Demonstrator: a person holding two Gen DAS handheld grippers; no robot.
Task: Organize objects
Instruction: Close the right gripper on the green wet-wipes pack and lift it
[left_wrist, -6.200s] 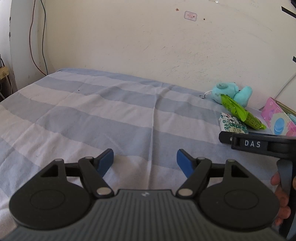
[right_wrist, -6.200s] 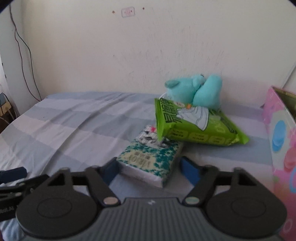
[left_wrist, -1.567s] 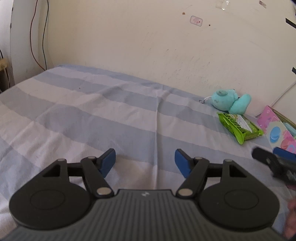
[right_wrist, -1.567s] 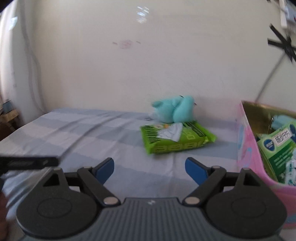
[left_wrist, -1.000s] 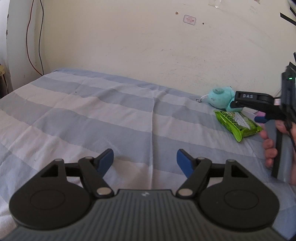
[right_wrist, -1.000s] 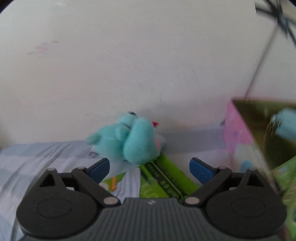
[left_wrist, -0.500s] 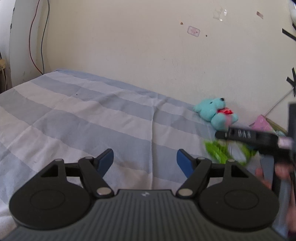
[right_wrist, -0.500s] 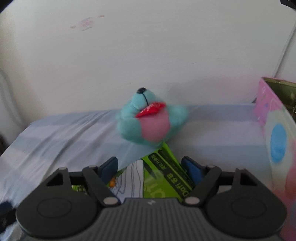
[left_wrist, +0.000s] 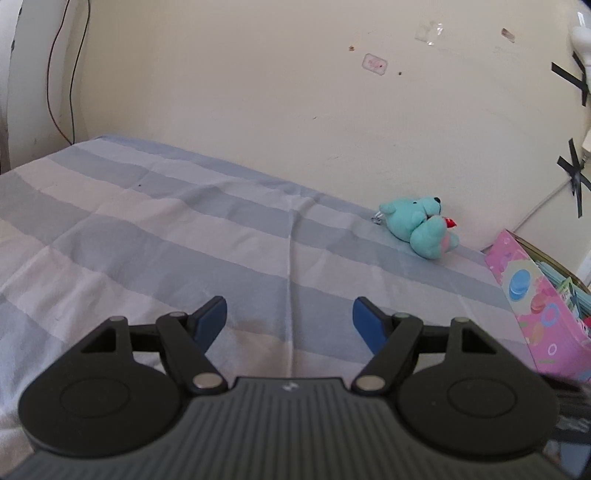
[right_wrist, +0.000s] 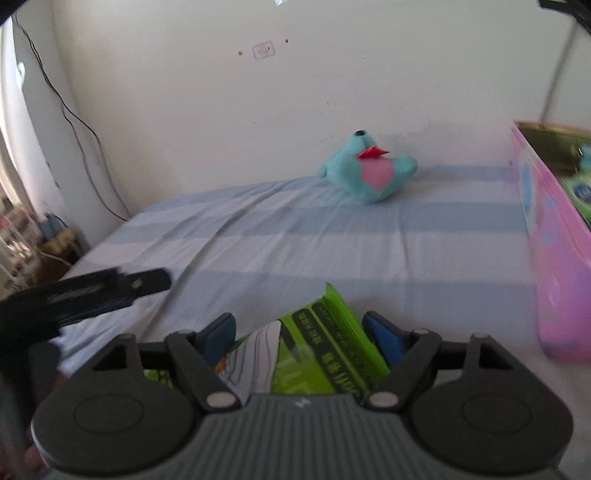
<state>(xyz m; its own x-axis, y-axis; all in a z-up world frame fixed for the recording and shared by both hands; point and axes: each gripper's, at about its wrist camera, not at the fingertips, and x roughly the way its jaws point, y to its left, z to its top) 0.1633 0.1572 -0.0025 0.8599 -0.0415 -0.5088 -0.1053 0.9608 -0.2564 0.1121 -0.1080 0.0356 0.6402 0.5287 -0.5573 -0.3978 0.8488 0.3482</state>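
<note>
A green packet (right_wrist: 325, 354) sits between the blue pads of my right gripper (right_wrist: 299, 336), both pads against its sides, and it hangs clear of the bed; the jaws are opening slightly. A teal plush toy (right_wrist: 365, 173) lies by the wall, well beyond the packet, and the left wrist view shows the plush toy (left_wrist: 417, 225) at the back right. The pink box (right_wrist: 554, 258) stands to the right with green packs inside. My left gripper (left_wrist: 290, 317) hovers open over the striped sheet with nothing between its fingers.
The blue and white striped bed sheet (left_wrist: 184, 229) ends at a cream wall (left_wrist: 295, 110). The pink box (left_wrist: 535, 295) stands at the bed's right side. The left gripper's body (right_wrist: 92, 288) shows at the left of the right wrist view. Cables (right_wrist: 81, 122) hang at the far left.
My right gripper has drawn back from the plush toy with the green packet in its jaws and has left the left wrist view. The plush now lies alone. The left gripper stayed put.
</note>
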